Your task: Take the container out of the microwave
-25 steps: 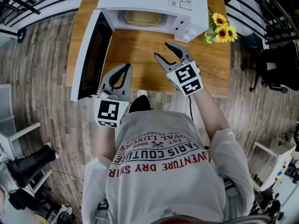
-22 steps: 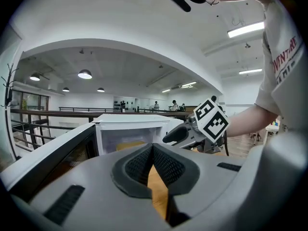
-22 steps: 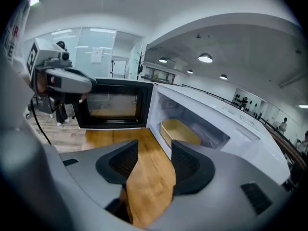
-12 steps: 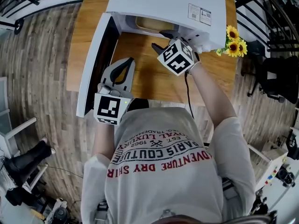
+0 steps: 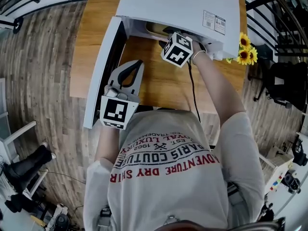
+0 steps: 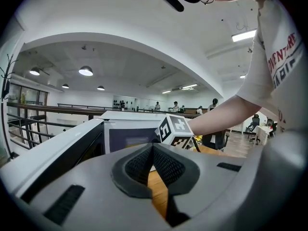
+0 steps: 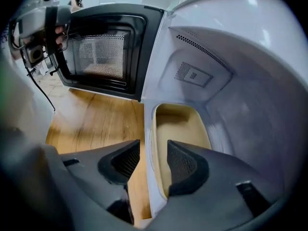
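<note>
Container (image 7: 180,129): beige, lying on the floor inside the microwave (image 5: 178,6).
Right gripper (image 7: 153,147): we see its arm stretched forward and the tool tipped steeply down into the microwave mouth, with the jaws apart and closing.
Between its jaws: the container's near wall. It seems not yet pinched, though the wide-angle view leaves us unsure.
Left gripper (image 5: 136,64): held nearly level beside the open door (image 5: 103,71), above the table (image 5: 159,83). The jaws are together, with nothing in them.

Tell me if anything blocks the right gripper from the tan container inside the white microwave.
Nothing visible does. The black-framed microwave door stands swung aside, and the right gripper is at the cavity mouth, jaws closing, with the near rim of the tan oblong container showing between them, not yet pressed.
</note>
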The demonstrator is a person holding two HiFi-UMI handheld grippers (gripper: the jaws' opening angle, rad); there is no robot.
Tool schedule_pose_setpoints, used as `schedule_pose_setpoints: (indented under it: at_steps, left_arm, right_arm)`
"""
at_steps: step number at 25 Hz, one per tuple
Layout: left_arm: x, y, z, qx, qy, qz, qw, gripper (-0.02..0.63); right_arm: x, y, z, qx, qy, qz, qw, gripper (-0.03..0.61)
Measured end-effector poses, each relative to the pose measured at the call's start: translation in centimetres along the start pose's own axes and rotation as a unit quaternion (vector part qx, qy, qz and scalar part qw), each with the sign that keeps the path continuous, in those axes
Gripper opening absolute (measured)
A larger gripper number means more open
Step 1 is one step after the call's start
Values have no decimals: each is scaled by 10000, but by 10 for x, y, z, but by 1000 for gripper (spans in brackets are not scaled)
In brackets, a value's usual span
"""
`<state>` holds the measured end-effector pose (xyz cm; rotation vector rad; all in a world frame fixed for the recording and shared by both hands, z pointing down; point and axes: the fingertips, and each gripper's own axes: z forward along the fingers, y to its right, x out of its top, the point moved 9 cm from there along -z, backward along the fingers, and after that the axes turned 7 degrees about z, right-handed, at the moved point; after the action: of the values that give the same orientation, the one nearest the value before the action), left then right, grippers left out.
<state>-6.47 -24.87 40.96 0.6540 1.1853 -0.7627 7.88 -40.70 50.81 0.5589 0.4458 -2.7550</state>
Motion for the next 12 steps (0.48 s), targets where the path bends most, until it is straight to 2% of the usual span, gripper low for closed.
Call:
schedule_pose_setpoints:
  at_steps: [3, 6, 12]
  left_arm:
    - [-2, -2, 0, -11, -4, -22, 10000, 14]
    - [-3, -1, 0, -50, -15, -10, 10000, 14]
    - [-3, 4, -3, -140, -26, 43, 9999, 14]
  right_arm:
    - [2, 1, 8, 41, -127, -81, 9999, 157]
    - [1, 2, 12, 4, -184, -126, 9998, 65]
    - [-6, 1, 8, -50, -29, -103, 9999, 40]
